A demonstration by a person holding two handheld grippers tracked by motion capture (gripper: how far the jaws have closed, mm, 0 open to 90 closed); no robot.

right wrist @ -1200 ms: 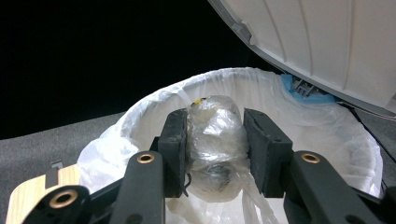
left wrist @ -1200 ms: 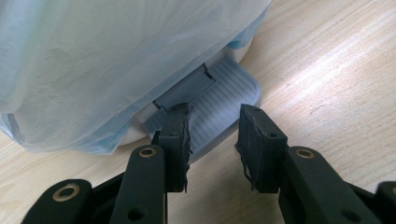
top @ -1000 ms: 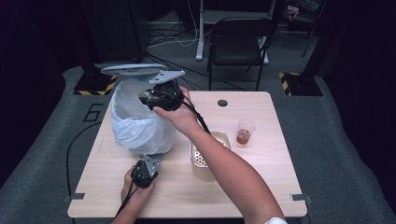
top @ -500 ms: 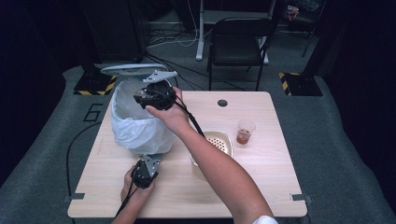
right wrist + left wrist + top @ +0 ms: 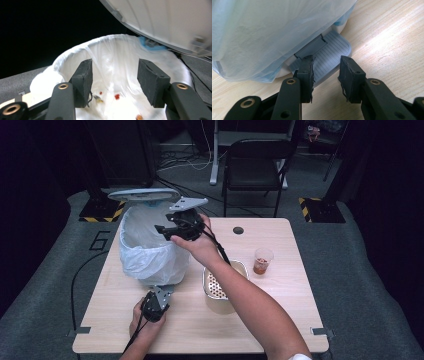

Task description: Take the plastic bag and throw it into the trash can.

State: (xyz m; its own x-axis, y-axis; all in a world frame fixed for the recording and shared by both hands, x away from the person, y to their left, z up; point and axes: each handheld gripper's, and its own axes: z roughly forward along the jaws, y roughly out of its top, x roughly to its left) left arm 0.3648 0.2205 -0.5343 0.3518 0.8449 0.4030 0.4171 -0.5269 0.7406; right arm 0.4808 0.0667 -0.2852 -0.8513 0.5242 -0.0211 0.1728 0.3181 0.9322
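A pedal bin lined with a white bag (image 5: 145, 251) stands at the table's back left with its lid (image 5: 142, 195) raised. My right gripper (image 5: 164, 230) hovers over the bin's mouth; in the right gripper view it (image 5: 113, 75) is open and holds nothing, above small red and orange scraps (image 5: 117, 96) at the bag's bottom. My left gripper (image 5: 159, 294) sits low at the bin's front. In the left gripper view it (image 5: 325, 75) is open, its tips on the grey ribbed pedal (image 5: 332, 50) under the bag (image 5: 274, 32).
A perforated metal container (image 5: 222, 287) lies on the table just right of the bin, partly under my right forearm. A clear plastic cup (image 5: 262, 261) with reddish contents stands farther right. A black chair (image 5: 255, 165) is beyond the table's far edge.
My right gripper drifted slightly left over the bin, then back right. The forearm now covers less of the metal container. The left gripper stays at the pedal, and the lid stays up.
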